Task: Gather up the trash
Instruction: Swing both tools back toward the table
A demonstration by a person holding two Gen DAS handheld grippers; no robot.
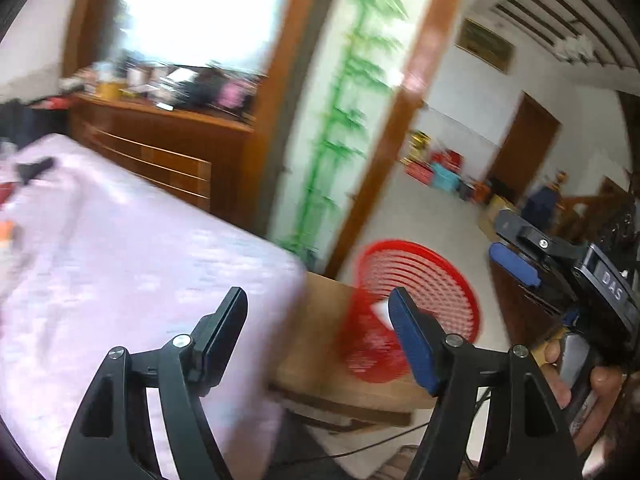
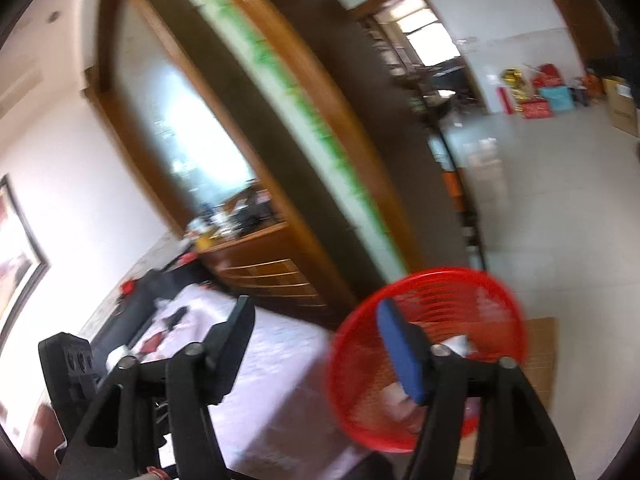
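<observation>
A red mesh wastebasket [image 1: 416, 312] stands on a low wooden board beside the table; it also shows in the right wrist view [image 2: 432, 360] with white paper trash [image 2: 458, 344] inside. My left gripper [image 1: 316, 320] is open and empty, above the table corner and the basket. My right gripper [image 2: 316, 328] is open and empty, just left of the basket's rim; it also shows at the right of the left wrist view [image 1: 516, 256]. Small red, white and black items [image 2: 160, 336] lie on the far end of the pink tablecloth [image 1: 132, 260]. Both views are blurred.
A wooden sideboard [image 1: 160, 140] with clutter stands behind the table. A wood-framed glass panel with green bamboo [image 1: 348, 100] stands beside it. Coloured boxes [image 1: 440, 168] sit on the tiled floor beyond. A cable [image 1: 360, 448] runs under the board.
</observation>
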